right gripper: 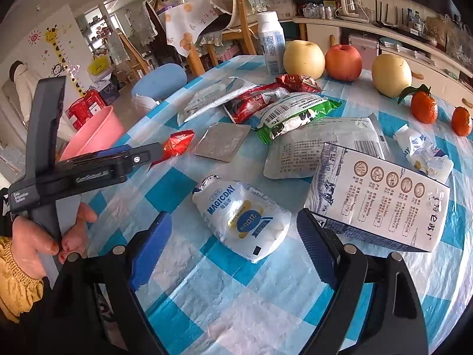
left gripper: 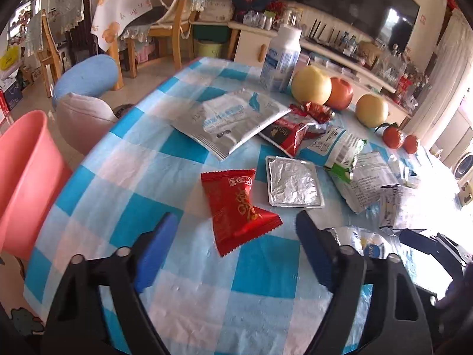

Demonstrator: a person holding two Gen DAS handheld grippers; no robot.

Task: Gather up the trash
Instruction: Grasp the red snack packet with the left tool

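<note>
Wrappers lie scattered on a blue-and-white checked table (left gripper: 260, 269). My left gripper (left gripper: 236, 230) is open, its fingers either side of the near end of a red snack wrapper (left gripper: 236, 207), just above the cloth. A foil tray lid (left gripper: 292, 182) lies just beyond it. My right gripper (right gripper: 233, 227) is open, its fingers flanking a white MAGICDAY pouch (right gripper: 242, 216). A milk carton (right gripper: 381, 195) lies on its side right of it. The red wrapper (right gripper: 177, 145) and the left gripper's body (right gripper: 88, 168) show at the left of the right wrist view.
A pink bin stands off the table's left edge (left gripper: 26, 177), also in the right wrist view (right gripper: 94, 136). More wrappers (left gripper: 230, 121), a white bottle (left gripper: 280, 59), apples and pears (left gripper: 310, 85), and tangerines (right gripper: 424, 108) sit at the far side. A blue stool (left gripper: 88, 75) and wooden chairs stand beyond.
</note>
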